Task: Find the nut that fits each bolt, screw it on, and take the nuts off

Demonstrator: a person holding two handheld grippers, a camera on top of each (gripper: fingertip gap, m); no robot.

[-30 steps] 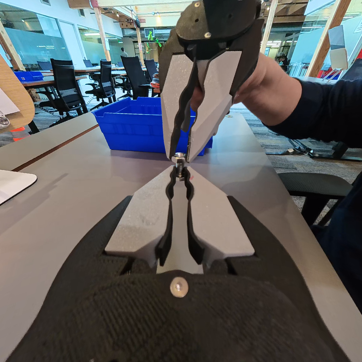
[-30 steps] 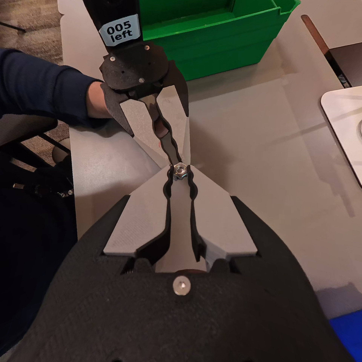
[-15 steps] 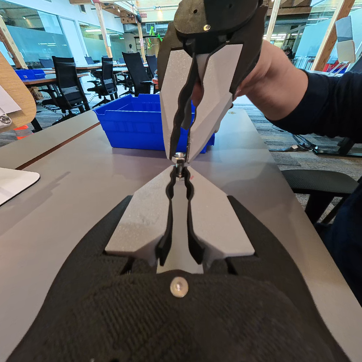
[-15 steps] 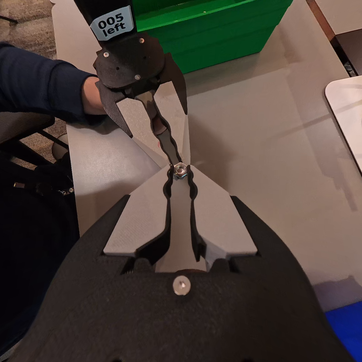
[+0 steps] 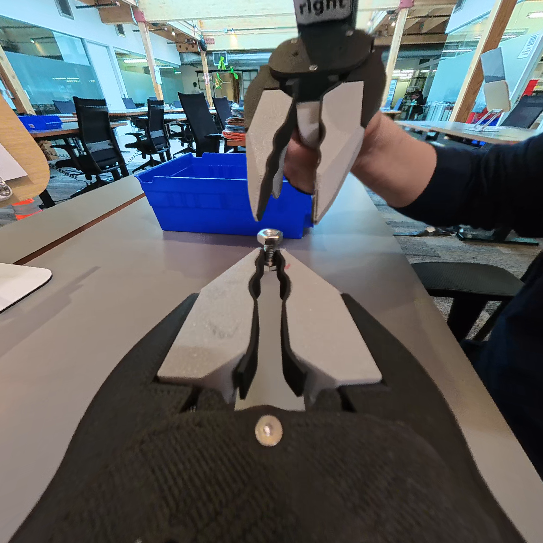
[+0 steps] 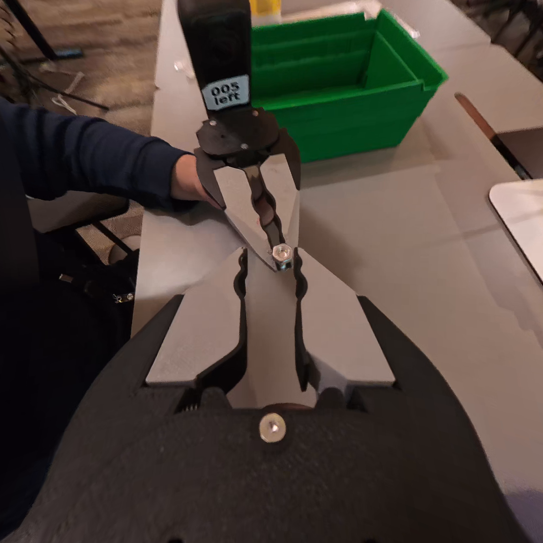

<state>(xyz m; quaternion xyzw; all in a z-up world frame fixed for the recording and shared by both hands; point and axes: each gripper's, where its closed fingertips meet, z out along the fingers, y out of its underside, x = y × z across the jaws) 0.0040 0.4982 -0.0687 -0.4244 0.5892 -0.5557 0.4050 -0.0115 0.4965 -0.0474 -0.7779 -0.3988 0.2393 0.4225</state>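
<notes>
Here the left tongs (image 5: 269,258) pinch the bolt (image 5: 269,255), nut (image 5: 269,235) seemingly on top; right tongs (image 5: 285,219) spread apart above.

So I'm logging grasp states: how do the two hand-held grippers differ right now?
The left hand-held gripper is shut on the bolt, nut on top; the right hand-held gripper is open and holds nothing. The left points level over the table; the right points down from above. Both have grey fingers.

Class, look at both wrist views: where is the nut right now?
The nut sits on top of the bolt clamped in the left gripper, above the grey table, just below the open right gripper and before the blue bin.
</notes>
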